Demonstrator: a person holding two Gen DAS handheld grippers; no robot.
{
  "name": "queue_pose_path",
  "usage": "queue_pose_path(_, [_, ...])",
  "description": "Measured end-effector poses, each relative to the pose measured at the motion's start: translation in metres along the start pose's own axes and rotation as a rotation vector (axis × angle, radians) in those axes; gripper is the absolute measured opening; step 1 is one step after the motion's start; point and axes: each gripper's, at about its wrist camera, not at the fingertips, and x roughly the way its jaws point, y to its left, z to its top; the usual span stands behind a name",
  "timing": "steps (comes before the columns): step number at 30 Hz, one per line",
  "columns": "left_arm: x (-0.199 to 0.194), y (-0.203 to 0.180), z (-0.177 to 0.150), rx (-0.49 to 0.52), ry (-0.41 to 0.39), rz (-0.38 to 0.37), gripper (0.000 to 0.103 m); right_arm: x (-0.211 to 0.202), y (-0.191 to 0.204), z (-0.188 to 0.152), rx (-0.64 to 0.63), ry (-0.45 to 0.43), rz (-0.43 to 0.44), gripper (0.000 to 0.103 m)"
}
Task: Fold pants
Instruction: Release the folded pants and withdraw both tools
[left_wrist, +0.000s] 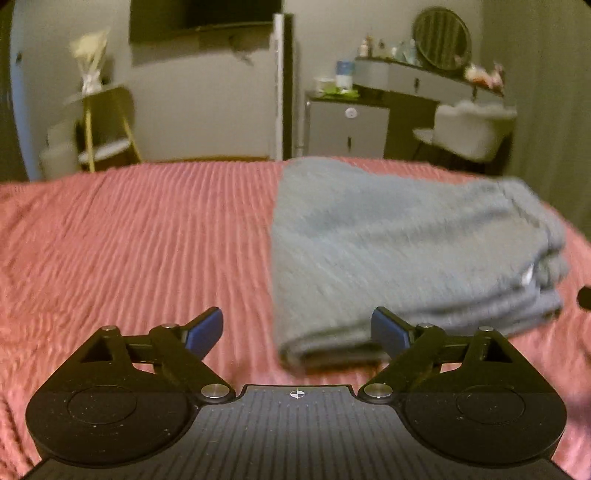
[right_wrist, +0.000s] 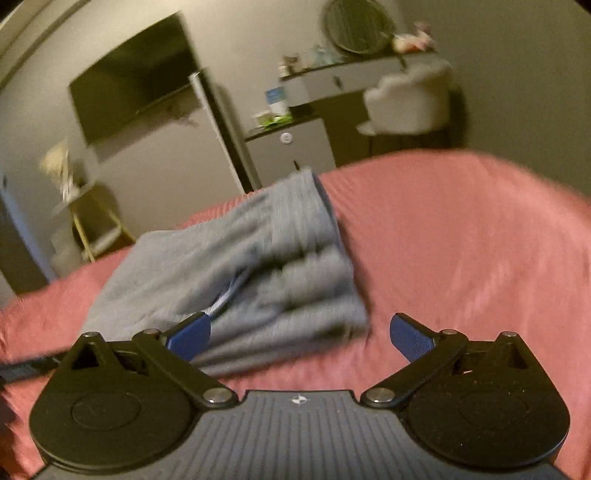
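Bed (left_wrist: 129, 229) left of folded pants (left_wrist: 406, 251) is open, right side too; only the pants stack blocks the middle.

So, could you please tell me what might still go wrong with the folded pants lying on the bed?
The pants sit in loose stacked layers, so a bump could topple them. The left claw is open with one fingertip close beside the fold and might snag it. The right claw, also open, is similarly close.

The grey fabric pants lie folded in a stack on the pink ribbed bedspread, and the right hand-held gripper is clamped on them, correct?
Not quite. The grey fabric pants do lie folded on the pink ribbed bedspread, but the right wrist view shows the right hand-held gripper open, its blue pads apart and gripping nothing.
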Motion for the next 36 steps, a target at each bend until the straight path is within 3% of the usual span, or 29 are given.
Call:
queue_pose_path(3, [0.017, -0.022, 0.003, 0.062, 0.04, 0.018, 0.092, -0.001, -0.005, -0.007, 0.068, 0.04, 0.048, 0.103])
queue_pose_path(7, [0.028, -0.031, -0.002, 0.088, 0.039, 0.066, 0.093, -0.009, 0.001, -0.004, 0.047, -0.003, 0.032, 0.103])
queue_pose_path(10, [0.034, -0.02, -0.005, 0.018, 0.049, 0.054, 0.095, -0.001, -0.001, -0.013, 0.065, 0.062, 0.042, 0.103])
queue_pose_path(15, [0.037, 0.018, -0.007, -0.17, 0.145, 0.184, 0.098, 0.01, 0.01, -0.013, 0.007, 0.126, 0.014, 0.103])
queue_pose_path(20, [0.023, 0.026, -0.014, -0.281, 0.25, 0.103, 0.097, 0.009, 0.024, -0.014, -0.013, 0.186, -0.041, 0.103])
queue_pose_path(25, [0.005, -0.004, -0.026, -0.198, 0.308, 0.048, 0.098, -0.001, 0.036, -0.024, -0.056, 0.214, -0.086, 0.103])
queue_pose_path(29, [-0.008, -0.028, -0.033, -0.107, 0.332, 0.05, 0.098, -0.015, 0.04, -0.024, -0.075, 0.232, -0.146, 0.103])
queue_pose_path(32, [-0.023, -0.038, -0.034, -0.105, 0.329, 0.029, 0.098, -0.03, 0.041, -0.023, -0.074, 0.232, -0.155, 0.103])
queue_pose_path(36, [-0.04, -0.042, -0.029, -0.097, 0.331, 0.034, 0.1, -0.039, 0.051, -0.023, -0.182, 0.277, -0.202, 0.103])
